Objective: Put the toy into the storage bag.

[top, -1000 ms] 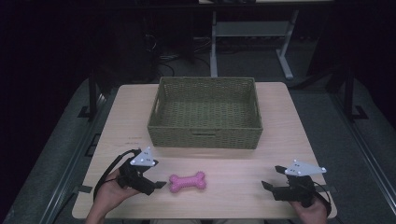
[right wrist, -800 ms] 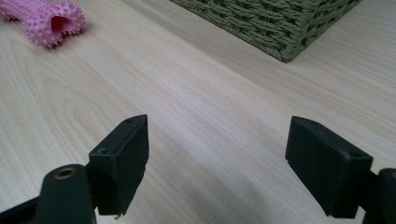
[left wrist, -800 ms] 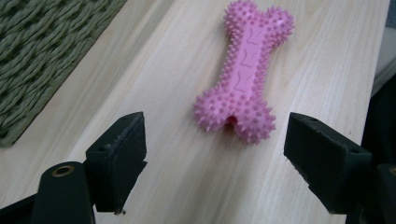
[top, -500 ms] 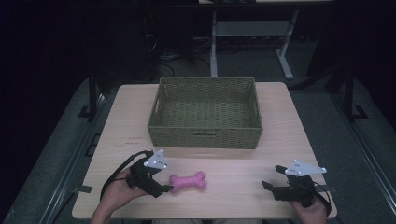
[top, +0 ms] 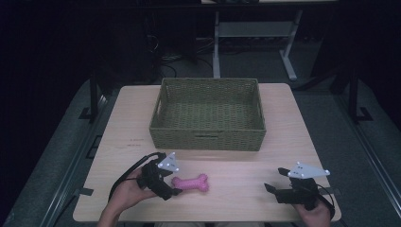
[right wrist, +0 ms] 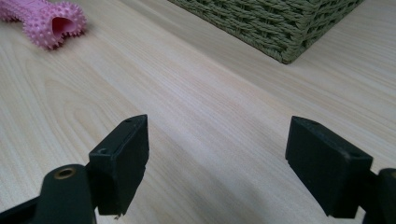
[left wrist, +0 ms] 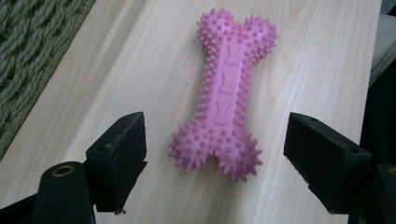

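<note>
Dim high view with dark surroundings; gripper views bright, sharp.

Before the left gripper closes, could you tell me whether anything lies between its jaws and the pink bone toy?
Nothing visible does. The left gripper is open, its jaws either side of the near knobbed end of the pink bone toy, with only bare table between them. The woven basket stands apart, farther back.

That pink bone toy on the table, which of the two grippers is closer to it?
Left. The left gripper is right at the near end of the pink bone toy, its open jaws either side of that end. The right gripper sits well off to the toy's right, open over bare table.
</note>
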Tool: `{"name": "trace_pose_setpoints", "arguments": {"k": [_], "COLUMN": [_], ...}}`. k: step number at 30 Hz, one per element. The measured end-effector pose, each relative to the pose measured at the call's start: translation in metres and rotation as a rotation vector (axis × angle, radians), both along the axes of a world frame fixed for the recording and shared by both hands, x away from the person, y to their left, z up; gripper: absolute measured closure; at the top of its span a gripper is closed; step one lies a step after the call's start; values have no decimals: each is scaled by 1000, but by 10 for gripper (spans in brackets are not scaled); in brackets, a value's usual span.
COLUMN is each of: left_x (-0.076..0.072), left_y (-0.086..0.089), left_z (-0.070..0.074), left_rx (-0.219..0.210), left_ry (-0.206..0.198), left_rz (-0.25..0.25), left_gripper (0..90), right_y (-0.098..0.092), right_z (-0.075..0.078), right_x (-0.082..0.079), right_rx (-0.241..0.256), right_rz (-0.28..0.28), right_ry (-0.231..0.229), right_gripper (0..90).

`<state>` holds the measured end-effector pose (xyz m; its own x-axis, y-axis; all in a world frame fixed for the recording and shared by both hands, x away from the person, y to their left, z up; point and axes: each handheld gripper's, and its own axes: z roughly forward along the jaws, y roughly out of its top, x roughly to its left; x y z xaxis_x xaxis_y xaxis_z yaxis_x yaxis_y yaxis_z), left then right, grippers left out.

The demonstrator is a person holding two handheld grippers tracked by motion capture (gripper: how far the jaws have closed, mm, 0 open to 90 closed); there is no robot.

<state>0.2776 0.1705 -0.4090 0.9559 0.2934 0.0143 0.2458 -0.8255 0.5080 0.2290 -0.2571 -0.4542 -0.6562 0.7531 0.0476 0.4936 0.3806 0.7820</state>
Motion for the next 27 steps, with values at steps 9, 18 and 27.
{"name": "trace_pose_setpoints", "arguments": {"k": [9,18,27], "left_x": [2,7,9], "left_y": [-16,-29,-41], "left_z": [-1,-11,-18], "left_rx": [27,74,106], "left_ry": [2,27,33], "left_rz": [-38,-50,-78], "left_gripper": [214,233,255], "right_y": [1,1,3], "right_z": [0,1,1], "right_x": [-1,-1,-2], "right_rx": [1,5,5], "right_rz": [0,5,6], "right_ry": [-2,-11,-9], "right_gripper": [211,211,211]}}
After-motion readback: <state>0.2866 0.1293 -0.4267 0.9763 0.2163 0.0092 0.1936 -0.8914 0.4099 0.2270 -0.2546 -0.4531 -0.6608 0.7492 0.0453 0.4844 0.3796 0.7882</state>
